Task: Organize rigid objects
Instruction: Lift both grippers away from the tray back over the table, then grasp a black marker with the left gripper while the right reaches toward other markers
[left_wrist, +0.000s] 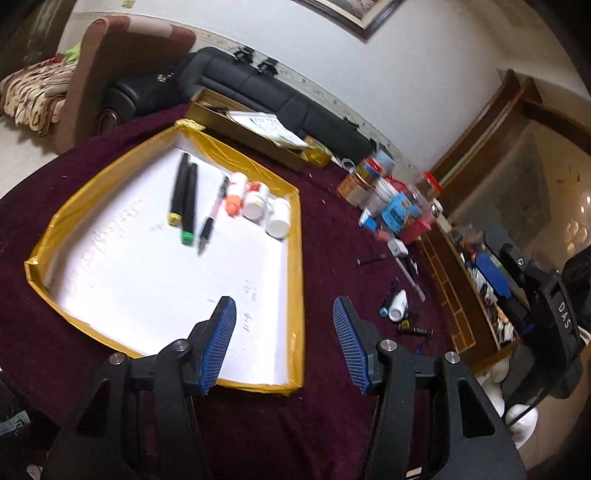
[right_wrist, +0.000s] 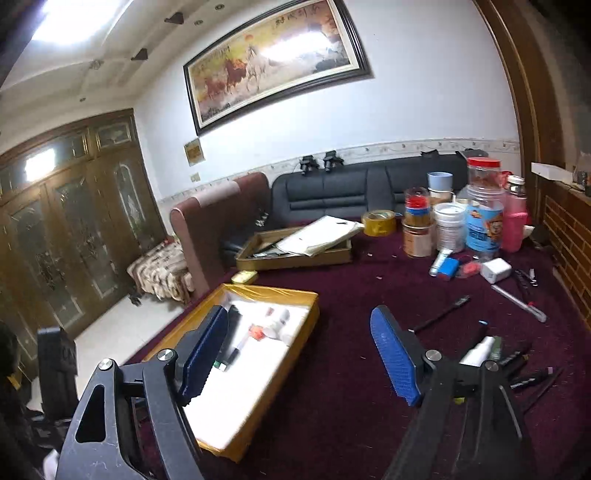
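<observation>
Tray (left_wrist: 295, 266): yellow-rimmed, white-lined, on the maroon cloth (left_wrist: 325, 229); holds two black markers (left_wrist: 184, 199), a pen (left_wrist: 212, 218), three white bottles (left_wrist: 258, 203) along its far side.
Loose items (left_wrist: 402, 310): small bottle, pens, markers on the cloth right of the tray, well apart from it.
Jars (right_wrist: 461, 218): clustered at the far right, beyond the loose items.
Left gripper (left_wrist: 284, 343): jaws apart, nothing between, over the tray's near corner.
Right gripper (right_wrist: 299, 354): jaws wide, empty, above tray edge and cloth.

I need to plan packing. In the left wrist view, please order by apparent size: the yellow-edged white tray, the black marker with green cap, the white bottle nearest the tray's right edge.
1. Yellow-edged white tray
2. Black marker with green cap
3. White bottle
</observation>
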